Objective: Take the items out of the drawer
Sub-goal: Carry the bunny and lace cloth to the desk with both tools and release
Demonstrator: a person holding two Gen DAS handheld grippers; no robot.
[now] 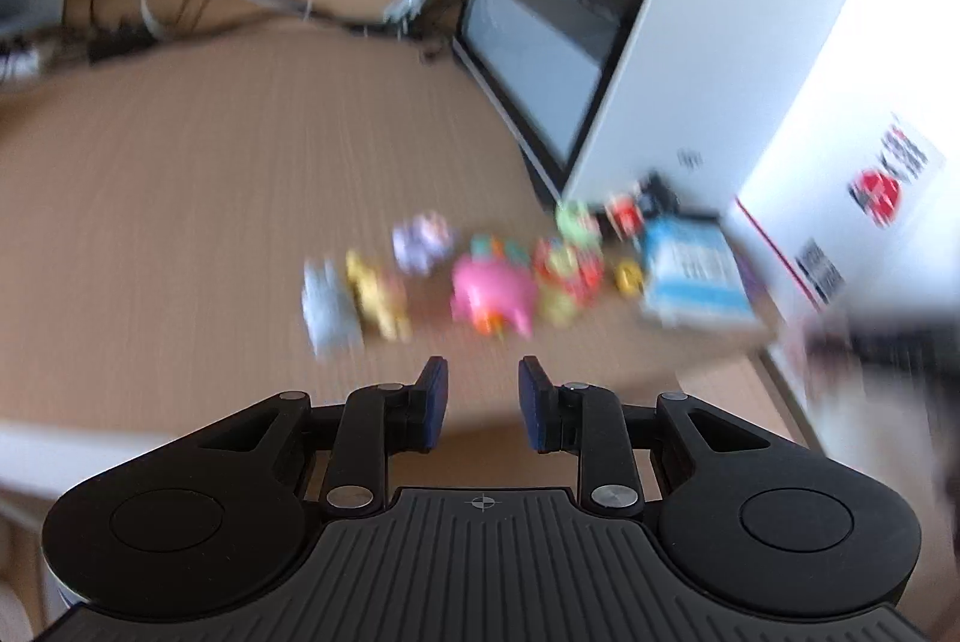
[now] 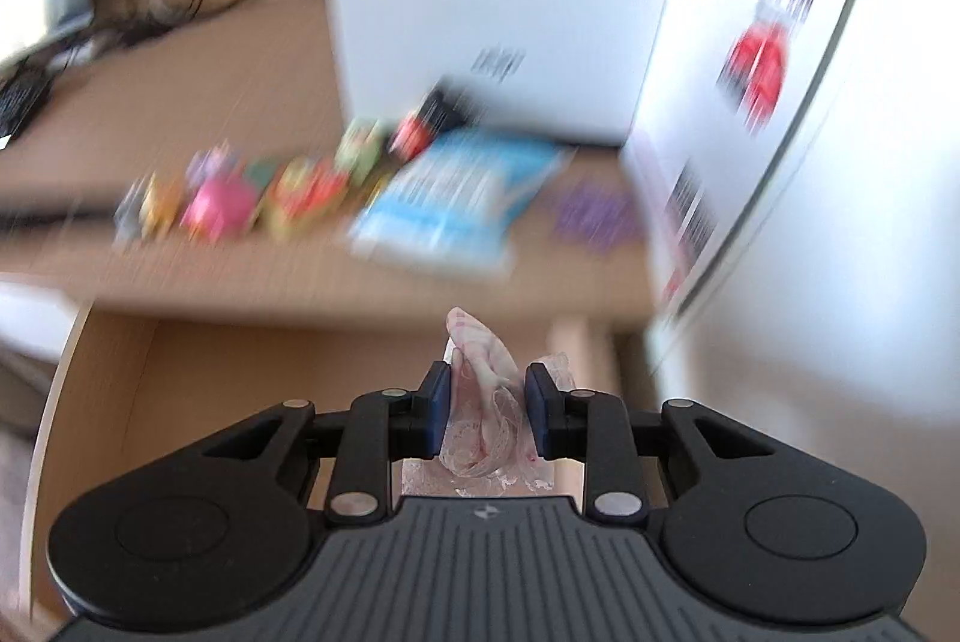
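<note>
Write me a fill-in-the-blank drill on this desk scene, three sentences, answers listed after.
1. The right hand-held gripper is shut on a crumpled ____ wrapper.
2. The left hand-held gripper has ____ between its blue pads.
3. Among the small toys on the desk, the pig-shaped toy is coloured ____.

Missing words: plastic; nothing; pink
</note>
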